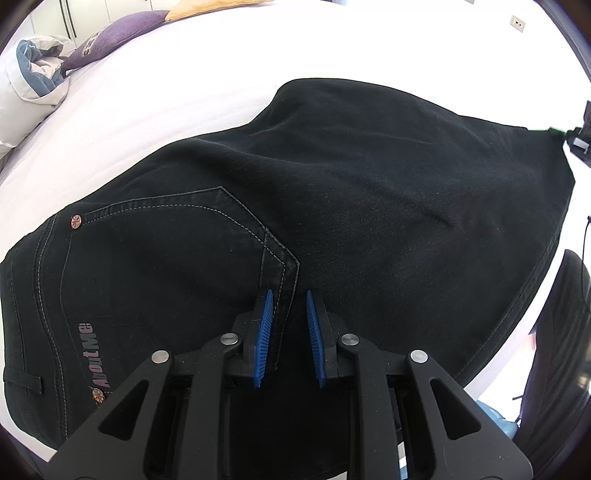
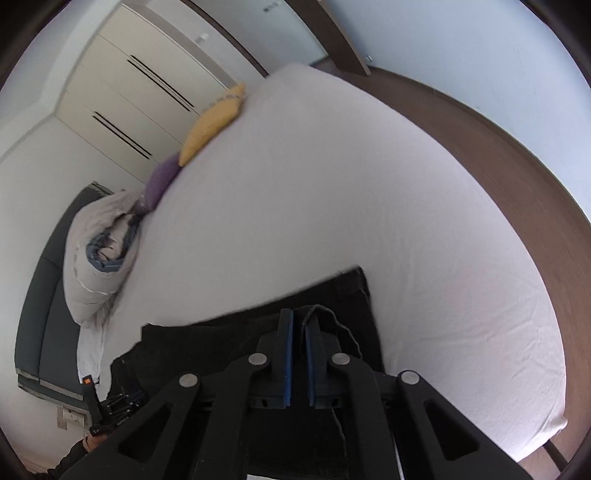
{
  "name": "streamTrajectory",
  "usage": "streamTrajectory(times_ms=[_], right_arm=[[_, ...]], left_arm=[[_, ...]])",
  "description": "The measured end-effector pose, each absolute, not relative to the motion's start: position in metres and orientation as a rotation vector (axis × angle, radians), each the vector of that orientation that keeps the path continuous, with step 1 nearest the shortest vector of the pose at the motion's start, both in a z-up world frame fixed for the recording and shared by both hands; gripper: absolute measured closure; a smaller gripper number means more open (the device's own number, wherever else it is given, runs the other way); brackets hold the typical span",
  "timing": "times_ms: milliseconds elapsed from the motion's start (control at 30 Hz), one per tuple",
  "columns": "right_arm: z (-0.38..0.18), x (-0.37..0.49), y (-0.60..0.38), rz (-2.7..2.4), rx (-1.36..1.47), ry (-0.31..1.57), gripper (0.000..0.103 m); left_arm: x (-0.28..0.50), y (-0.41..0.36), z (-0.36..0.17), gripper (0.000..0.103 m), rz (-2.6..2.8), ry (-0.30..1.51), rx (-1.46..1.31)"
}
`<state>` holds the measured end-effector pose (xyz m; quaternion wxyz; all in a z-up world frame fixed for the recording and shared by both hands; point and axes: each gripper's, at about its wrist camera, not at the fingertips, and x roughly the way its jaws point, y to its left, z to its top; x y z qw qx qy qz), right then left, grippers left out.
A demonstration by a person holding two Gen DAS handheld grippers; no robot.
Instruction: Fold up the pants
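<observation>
Black pants (image 1: pixel 332 184) lie across the white bed (image 1: pixel 184 92), back pocket and "AboutMe" print facing up on the left. My left gripper (image 1: pixel 289 295) points down at them, its blue pads shut on a raised fold by the pocket seam. The leg end stretches right to my right gripper (image 1: pixel 581 136) at the picture's edge. In the right wrist view the right gripper (image 2: pixel 299 321) has its pads nearly together on the hem of the pants (image 2: pixel 240 332), a loop of hem curling over the right finger. The left gripper (image 2: pixel 110 410) shows at lower left, held by a hand.
A purple pillow (image 1: pixel 114 33), a yellow pillow (image 2: pixel 212 123) and a rolled grey-blue duvet (image 2: pixel 99 251) line the bed's far side. White sheet (image 2: pixel 369 203) spreads beyond the pants to the brown bed frame (image 2: pixel 535 177). A wardrobe (image 2: pixel 129 85) stands behind.
</observation>
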<state>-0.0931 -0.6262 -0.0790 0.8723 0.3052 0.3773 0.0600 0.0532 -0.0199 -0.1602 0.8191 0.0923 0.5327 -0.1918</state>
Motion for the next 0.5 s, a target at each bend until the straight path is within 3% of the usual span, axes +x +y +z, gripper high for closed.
streamTrajectory(times_ms=[133, 333, 400, 433, 467, 500], right_arm=[[-0.029, -0.106, -0.620, 0.185, 0.625, 0.578, 0.099], [-0.115, -0.107, -0.660, -0.094, 0.702, 0.888, 0.096], [-0.118, -0.120, -0.657, -0.006, 0.722, 0.870, 0.079], [-0.118, -0.123, -0.654, 0.009, 0.702, 0.868, 0.049], [-0.117, -0.126, -0.652, 0.023, 0.686, 0.850, 0.031], [-0.114, -0.128, -0.652, 0.047, 0.681, 0.820, 0.030]], left_arm=[[0.052, -0.018, -0.159, 0.084, -0.399, 1.132, 0.196], [0.048, -0.021, -0.156, 0.083, -0.391, 1.129, 0.211], [0.049, -0.023, -0.155, 0.082, -0.390, 1.130, 0.205], [0.049, -0.024, -0.155, 0.082, -0.390, 1.130, 0.206], [0.049, -0.024, -0.154, 0.082, -0.391, 1.130, 0.212], [0.049, -0.025, -0.154, 0.082, -0.392, 1.132, 0.217]])
